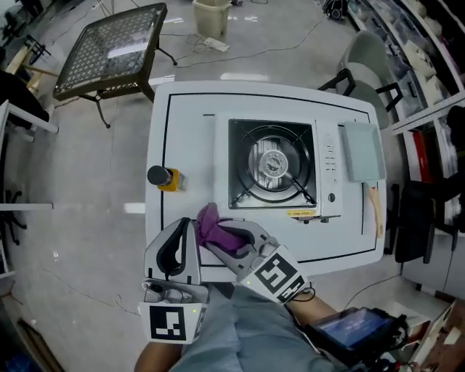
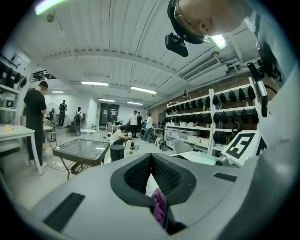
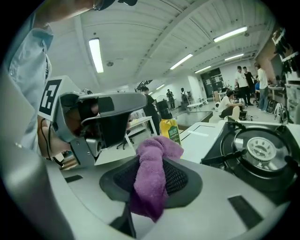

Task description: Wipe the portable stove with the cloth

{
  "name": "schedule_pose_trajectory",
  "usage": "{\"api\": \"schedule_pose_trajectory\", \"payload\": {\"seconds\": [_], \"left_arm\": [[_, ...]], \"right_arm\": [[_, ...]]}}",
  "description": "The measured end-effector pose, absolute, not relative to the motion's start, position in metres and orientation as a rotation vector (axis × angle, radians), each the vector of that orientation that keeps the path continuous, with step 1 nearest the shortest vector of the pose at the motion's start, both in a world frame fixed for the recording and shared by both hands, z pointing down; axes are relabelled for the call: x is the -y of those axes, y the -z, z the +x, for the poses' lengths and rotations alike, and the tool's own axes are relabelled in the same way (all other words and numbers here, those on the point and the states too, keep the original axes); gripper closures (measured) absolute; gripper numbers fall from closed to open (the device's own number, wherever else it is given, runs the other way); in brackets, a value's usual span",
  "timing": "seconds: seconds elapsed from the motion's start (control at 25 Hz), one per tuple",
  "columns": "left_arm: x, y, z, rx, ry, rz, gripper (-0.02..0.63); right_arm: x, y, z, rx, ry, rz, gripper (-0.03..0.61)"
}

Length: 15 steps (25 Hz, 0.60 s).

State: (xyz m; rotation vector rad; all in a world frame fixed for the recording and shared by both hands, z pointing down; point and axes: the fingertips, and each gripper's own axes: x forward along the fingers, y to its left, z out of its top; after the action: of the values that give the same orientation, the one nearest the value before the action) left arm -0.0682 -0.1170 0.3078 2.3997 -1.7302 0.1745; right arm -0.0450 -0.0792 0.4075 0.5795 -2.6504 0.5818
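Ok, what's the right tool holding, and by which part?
The purple cloth, pinched by the right tool across its bunched middle; ends stick out above and below.

On table (image 1: pixel 190 131), bottle (image 1: pixel 161 176) left of stove (image 1: pixel 273 164)

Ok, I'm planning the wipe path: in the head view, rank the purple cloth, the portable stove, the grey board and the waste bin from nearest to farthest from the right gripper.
1. Purple cloth, clamped in the right gripper.
2. Portable stove, just ahead on the table.
3. Grey board, at the table's right side.
4. Waste bin, beyond the table's far edge.
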Motion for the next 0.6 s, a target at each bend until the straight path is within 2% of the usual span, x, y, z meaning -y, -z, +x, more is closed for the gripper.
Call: {"api": "schedule_pose_trajectory", "payload": {"seconds": [0.24,0.6], "left_arm": [[0.097,-0.338,-0.059,1.763,-0.245,2.232,0.595],[0.093,-0.338,-0.035,1.804,-0.265,2.191,0.595]], "right_arm": [[0.08,-0.431,-0.036,2.615,-0.676,0.514,0.43],[0.08,-0.436,-0.002,2.588,-0.714,0.502,0.43]]}}
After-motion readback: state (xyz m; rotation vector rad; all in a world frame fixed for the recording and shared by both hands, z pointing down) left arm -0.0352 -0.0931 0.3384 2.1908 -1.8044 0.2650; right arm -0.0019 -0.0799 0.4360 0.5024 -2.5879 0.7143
